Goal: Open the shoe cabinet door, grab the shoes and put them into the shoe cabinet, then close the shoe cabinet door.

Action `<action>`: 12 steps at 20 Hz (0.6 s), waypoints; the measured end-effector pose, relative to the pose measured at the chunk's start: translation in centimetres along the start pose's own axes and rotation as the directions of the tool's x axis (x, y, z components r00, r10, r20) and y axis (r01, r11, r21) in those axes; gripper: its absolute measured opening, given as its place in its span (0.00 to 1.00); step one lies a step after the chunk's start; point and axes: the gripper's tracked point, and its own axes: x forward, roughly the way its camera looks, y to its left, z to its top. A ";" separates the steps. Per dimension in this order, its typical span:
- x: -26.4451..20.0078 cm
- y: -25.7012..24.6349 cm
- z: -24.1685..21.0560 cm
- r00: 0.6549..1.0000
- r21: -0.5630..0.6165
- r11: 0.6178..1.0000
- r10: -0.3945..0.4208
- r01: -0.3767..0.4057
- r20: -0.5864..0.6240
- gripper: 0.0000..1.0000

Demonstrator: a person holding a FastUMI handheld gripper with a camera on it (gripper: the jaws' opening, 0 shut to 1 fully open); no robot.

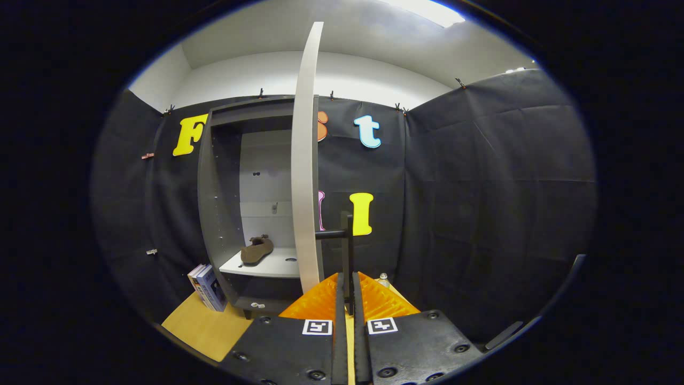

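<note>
The dark shoe cabinet [214, 203] stands against the booth wall with its white door [306, 176] swung open, seen edge-on just ahead of me. A black handle [346, 235] sticks out from the door's right face. My gripper [348, 291] is shut on the lower end of that handle bar, one finger on each side. A brown shoe [256, 249] lies on the white shelf [272, 266] inside the cabinet, left of the door.
Two books [207, 286] lean against the cabinet's lower left side on the wooden floor [206, 326]. A small bottle top [383, 278] peeks out beyond my right finger. Black cloth walls close in on the right.
</note>
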 end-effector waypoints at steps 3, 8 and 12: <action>-1.4 -0.2 0.7 1.000 0.002 1.000 0.002 -0.002 0.003 0.10; -4.2 4.7 0.1 0.987 0.002 0.987 0.160 -0.160 -0.024 0.44; -5.2 10.0 -3.2 0.954 -0.050 0.958 0.276 -0.283 -0.115 0.85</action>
